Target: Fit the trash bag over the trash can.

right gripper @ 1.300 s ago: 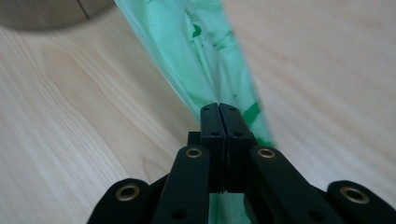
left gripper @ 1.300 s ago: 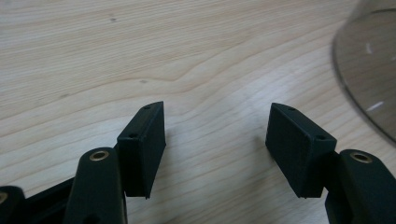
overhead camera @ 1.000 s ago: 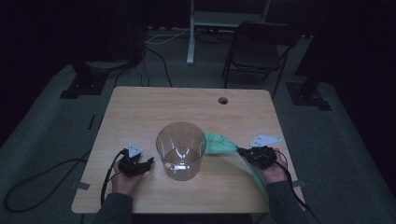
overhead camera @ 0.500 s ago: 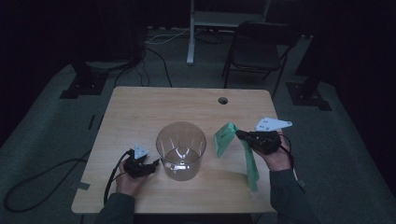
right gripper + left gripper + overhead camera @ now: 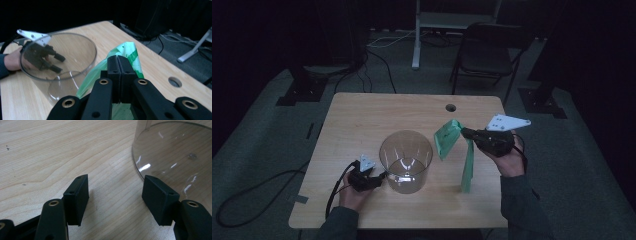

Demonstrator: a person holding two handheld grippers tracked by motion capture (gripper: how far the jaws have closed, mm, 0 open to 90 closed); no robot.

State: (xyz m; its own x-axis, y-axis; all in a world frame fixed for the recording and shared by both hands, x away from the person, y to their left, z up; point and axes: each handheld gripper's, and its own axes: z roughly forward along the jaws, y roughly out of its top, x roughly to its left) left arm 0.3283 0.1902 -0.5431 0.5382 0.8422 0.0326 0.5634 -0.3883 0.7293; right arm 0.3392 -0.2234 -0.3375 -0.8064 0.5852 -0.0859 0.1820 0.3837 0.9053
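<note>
Two grippers at work, w/ one thin green plastic bag point(image 5: 451, 140) and a clear plastic bin point(image 5: 406, 161) standing upright mid-table, nearer the front edge. Right gripper point(image 5: 463, 132) has its jaws pressed together on a fold of the bag, lifted off the table toward the right edge; most of the bag dangles below, its lowest end point(image 5: 467, 181) near or touching the tabletop, can't tell which. In the right gripper view the pads point(image 5: 117, 65) pinch only a small bunch of film.

Left gripper point(image 5: 381, 176) sits low by the bin's left-front side, jaws spread, nothing between them; left gripper view has one pad point(image 5: 160, 197) just beside the bin wall point(image 5: 172, 152), touching or not is unclear.

Risks, as I judge them:
- Pinch is small, film is slick: bag could slide out if swung fast.
- Bag is bunched shut; lining the bin prob. needs the mouth opened, and one pinch point won't do that.
- Bin is light and unheld; the dangling bag or a nudge from the left jaw could shove or tip it.
- Trailing end may snag on the bin's rim.
</note>
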